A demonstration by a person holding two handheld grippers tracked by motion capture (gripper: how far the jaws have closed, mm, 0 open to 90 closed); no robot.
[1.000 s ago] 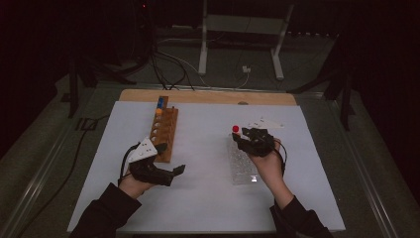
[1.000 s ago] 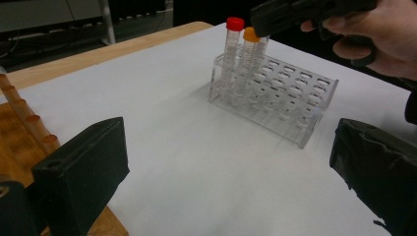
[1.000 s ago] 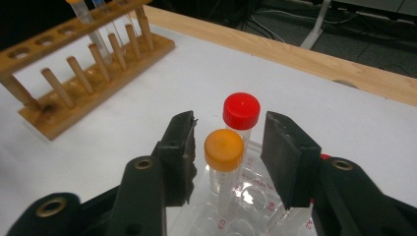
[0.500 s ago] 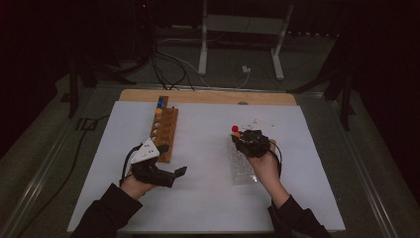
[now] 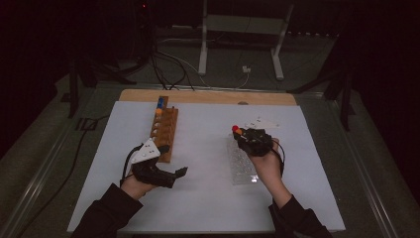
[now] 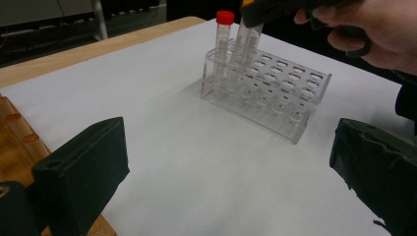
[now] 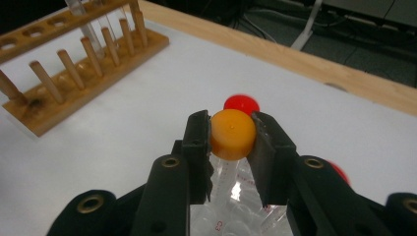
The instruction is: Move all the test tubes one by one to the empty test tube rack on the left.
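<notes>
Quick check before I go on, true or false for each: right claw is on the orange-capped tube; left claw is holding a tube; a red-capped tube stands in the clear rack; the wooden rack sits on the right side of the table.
1. The right claw is shut on the orange-capped tube. True.
2. The left claw holds a tube. False: its jaws stand open with nothing between them.
3. A red-capped tube stands in the clear rack. True.
4. The wooden rack is at the table's right. False: it is at the left, by the left claw.
</notes>
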